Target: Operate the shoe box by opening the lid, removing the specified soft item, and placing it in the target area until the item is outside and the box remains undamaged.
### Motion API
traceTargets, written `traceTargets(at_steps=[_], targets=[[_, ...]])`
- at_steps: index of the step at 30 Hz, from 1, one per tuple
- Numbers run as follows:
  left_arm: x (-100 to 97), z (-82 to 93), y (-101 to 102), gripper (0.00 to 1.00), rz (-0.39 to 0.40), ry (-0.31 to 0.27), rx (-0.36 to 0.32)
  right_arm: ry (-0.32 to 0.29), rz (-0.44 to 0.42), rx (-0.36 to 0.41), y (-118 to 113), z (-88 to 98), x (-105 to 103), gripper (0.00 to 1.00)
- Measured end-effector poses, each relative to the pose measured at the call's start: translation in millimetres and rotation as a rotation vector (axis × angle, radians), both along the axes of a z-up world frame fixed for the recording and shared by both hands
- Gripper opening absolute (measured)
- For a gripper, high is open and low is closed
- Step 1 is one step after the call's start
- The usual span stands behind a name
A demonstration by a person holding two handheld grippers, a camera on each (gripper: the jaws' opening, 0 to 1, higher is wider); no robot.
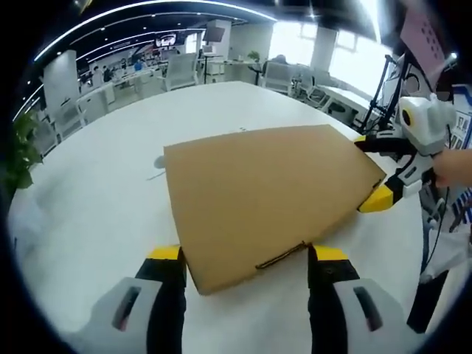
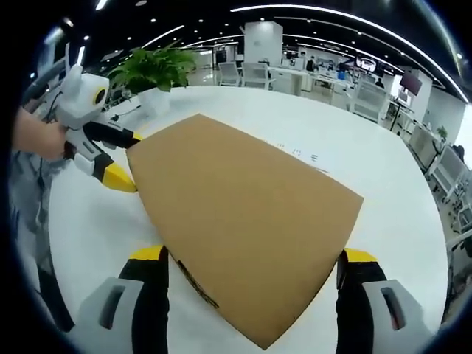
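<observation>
Left gripper view had the shoe box (image 1: 265, 195) lying flat on the white table (image 1: 96, 192), lid down and closed, one short edge sitting between the left gripper (image 1: 247, 258) jaws. Those jaws were spread wide, one on each side of the box edge, nothing pinched. A small tab or slot showed at that near edge. The right gripper (image 1: 380, 173) came in from the right at the far corner, jaws straddling that corner; I couldn't tell whether they actually touched the cardboard.

Right gripper view gave the same layout from the other end: box (image 2: 243, 214) between the released right gripper (image 2: 254, 269) jaws, the left gripper (image 2: 118, 158) at the opposite corner with a person's hand (image 2: 37, 136) behind it. A potted plant (image 2: 155, 70) stood beyond on the table (image 2: 383, 184).

The soft item wasn't visible, presumably inside.

My read: step in hand was getting a purchase on the lid. To do it well:
- one gripper holds the base down at its end, light clamp only
- the other catches the lid lip, not the whole box wall
- lift along the hinge arc, slowly; cardboard creases if twisted
- don't squeeze corners, they'd crush first
</observation>
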State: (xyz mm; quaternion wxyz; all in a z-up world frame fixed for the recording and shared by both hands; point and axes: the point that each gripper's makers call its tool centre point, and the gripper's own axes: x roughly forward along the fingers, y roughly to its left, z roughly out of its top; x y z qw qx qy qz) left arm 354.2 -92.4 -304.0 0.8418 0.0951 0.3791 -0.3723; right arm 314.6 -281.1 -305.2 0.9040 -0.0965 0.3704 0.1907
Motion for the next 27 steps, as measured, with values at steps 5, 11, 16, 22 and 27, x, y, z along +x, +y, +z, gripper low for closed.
traceTargets(at_steps=[5, 11, 16, 22, 27], targets=[[-1.7, -0.6, 1, 0.67, 0.012, 0.002, 0.001, -0.004, 0.009, 0.001, 0, 0.0, 1, 0.95], [-5.1, -1.1, 3, 0.66, 0.041, 0.01, 0.0, -0.016, 0.025, 0.009, 1, 0.2, 1, 0.95], [-8.0, -0.8, 4, 0.66, 0.06, 0.012, 0.0, -0.022, 0.043, 0.011, 3, 0.4, 2, 0.96], [-14.1, -1.2, 7, 0.66, 0.09, 0.012, 0.001, -0.013, 0.07, 0.006, 4, 0.1, 3, 0.96], [-19.2, -0.7, 10, 0.66, 0.117, 0.011, 0.001, -0.011, 0.102, 0.005, 7, 0.3, 3, 0.96]])
